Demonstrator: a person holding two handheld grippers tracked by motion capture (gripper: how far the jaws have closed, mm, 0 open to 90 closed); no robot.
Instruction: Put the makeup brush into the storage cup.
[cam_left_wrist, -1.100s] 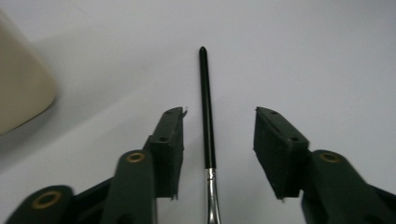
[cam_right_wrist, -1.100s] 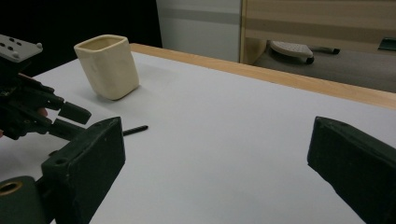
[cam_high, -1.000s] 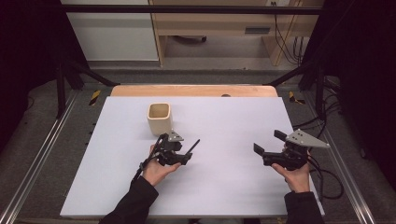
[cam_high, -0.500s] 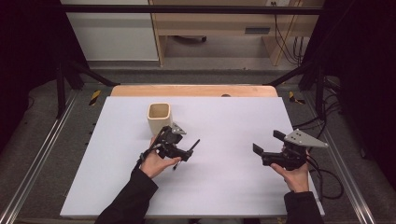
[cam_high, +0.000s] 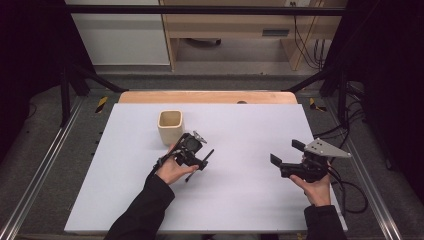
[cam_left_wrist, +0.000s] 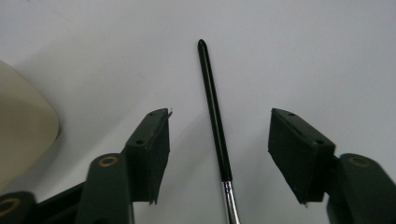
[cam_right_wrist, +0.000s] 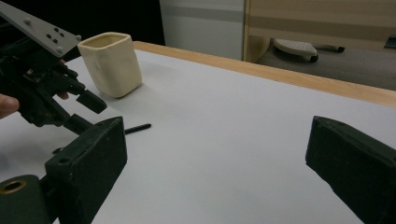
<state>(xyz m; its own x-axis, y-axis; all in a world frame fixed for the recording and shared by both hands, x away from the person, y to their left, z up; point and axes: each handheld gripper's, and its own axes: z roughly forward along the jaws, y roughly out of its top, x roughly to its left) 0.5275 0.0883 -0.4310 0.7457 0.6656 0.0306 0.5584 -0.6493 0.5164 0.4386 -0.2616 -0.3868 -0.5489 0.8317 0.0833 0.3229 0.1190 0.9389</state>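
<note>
Black jaws of the left gripper (cam_left_wrist: 218, 154) stand apart astride a thin black pen (cam_left_wrist: 212, 109), pads not touching it; they've just been closing in. Pen lies flat on the white table (cam_high: 250, 200), centre-left of the high view, just below the cream cup (cam_high: 170, 126). Right gripper (cam_high: 286, 152) open, empty, lower right. Pickup not done yet; cup prob. the goal.

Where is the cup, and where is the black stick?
cup (cam_high: 170, 127): high view, front wall.
stick (cam_left_wrist: 212, 102): left gripper view, black shaft.
</note>
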